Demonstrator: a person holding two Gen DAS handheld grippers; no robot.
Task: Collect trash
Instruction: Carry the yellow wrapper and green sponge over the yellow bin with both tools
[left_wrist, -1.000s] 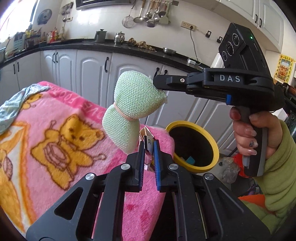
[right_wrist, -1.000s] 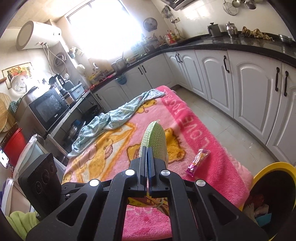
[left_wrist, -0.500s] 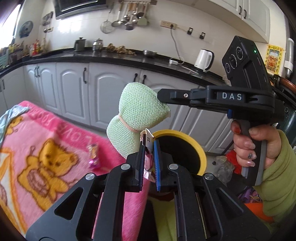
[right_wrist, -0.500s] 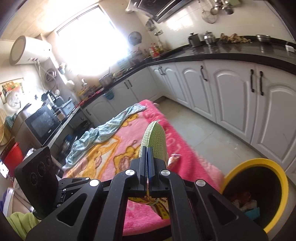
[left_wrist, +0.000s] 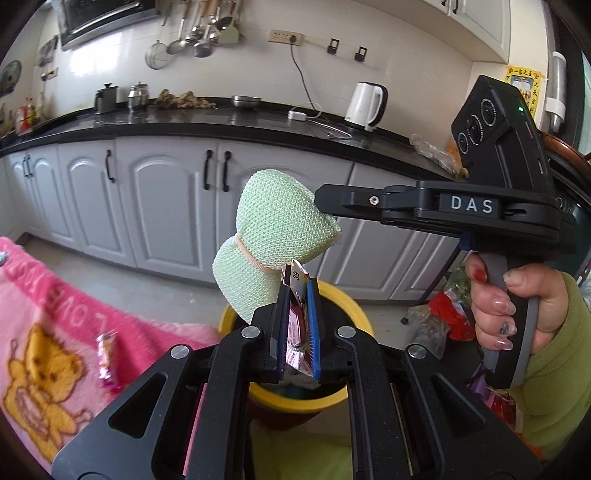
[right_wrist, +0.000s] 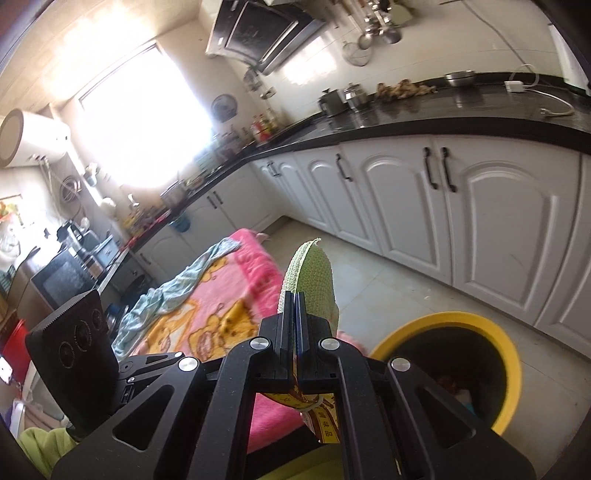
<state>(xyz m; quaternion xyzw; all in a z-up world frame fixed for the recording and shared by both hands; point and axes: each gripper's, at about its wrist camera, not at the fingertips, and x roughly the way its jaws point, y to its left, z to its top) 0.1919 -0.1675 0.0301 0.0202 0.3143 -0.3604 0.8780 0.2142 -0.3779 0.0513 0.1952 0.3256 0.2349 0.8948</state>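
The left gripper (left_wrist: 297, 295) jaws clamp a wrapper (left_wrist: 295, 321); the right gripper (right_wrist: 295, 306) jaws clamp a green mesh sponge (right_wrist: 314, 273), above the yellow bin (right_wrist: 513, 373).

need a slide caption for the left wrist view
Left gripper shut on a wrapper, right gripper pinching green mesh, above the yellow bin.

My left gripper (left_wrist: 298, 295) is clamped on a crumpled wrapper (left_wrist: 295, 325) with a numbered tag at its top. My right gripper (left_wrist: 320, 199), reaching in from the right with my hand (left_wrist: 517, 306) on its handle, pinches the upper edge of a green mesh pouch (left_wrist: 275, 236) tied at its waist by a band. Both sit above the yellow-rimmed bin (left_wrist: 354, 310). A small pink wrapper (left_wrist: 107, 356) lies on the pink blanket (left_wrist: 48, 325) at left.
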